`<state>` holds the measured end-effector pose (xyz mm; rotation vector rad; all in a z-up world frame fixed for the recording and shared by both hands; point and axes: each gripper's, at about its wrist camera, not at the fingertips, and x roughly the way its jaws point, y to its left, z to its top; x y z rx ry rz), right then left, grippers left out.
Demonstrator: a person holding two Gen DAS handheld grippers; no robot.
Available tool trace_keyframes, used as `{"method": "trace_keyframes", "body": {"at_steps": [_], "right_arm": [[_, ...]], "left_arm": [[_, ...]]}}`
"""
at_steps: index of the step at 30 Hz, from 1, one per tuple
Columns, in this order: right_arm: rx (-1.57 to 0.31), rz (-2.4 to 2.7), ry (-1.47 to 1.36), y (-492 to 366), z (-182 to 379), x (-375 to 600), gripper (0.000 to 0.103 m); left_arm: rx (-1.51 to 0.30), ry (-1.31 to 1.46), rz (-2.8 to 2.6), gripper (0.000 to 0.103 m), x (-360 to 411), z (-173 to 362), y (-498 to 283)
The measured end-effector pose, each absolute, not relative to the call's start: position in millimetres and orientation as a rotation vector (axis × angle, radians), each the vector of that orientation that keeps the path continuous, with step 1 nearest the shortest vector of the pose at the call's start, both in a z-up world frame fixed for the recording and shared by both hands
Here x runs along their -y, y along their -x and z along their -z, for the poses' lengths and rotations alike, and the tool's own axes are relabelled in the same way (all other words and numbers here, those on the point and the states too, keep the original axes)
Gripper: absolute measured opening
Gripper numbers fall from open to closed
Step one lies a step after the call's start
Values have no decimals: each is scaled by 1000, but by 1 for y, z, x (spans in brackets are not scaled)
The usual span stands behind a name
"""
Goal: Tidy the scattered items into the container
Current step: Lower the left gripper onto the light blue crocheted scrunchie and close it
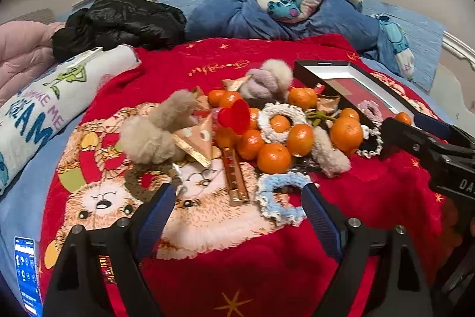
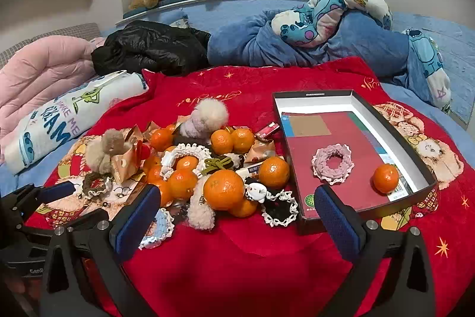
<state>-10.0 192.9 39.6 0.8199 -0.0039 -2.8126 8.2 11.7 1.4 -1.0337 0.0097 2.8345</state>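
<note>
**Both claws spread over the pile**

The left gripper [image 1: 239,202] and right gripper [image 2: 234,207] are held spread, gripping nothing. The box [image 2: 350,95] lies at two o'clock of the tangerine heap [image 2: 223,189], a pink scrunchie [image 2: 332,165] inside.

You get even, soft indoor light and weak shadows; both views bulge, with dark corners and slight blur throughout.

- Bare red blanket [image 2: 237,266] in front of the pile: open approach.
- Tangerines [image 2: 223,189] and scrunchies crowded, touching.
- Box [image 2: 350,93] interior mostly free beyond pink scrunchie [image 2: 332,165].
</note>
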Motion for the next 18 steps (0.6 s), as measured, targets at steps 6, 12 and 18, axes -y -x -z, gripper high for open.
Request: {"method": "trace_keyframes", "body": {"at_steps": [6,12,18], "right_arm": [[-7,2807,-810,8,-40,-190,103],[6,2808,-816,10,-39,-190,103],[12,2809,-815,11,-39,-191,103]], "left_arm": [[-43,1015,-2823,88,-19,-3,-13],[-34,1031,-2800,88,-17,-2,-12],[-42,1041,-2800,88,-19,0,-11]]}}
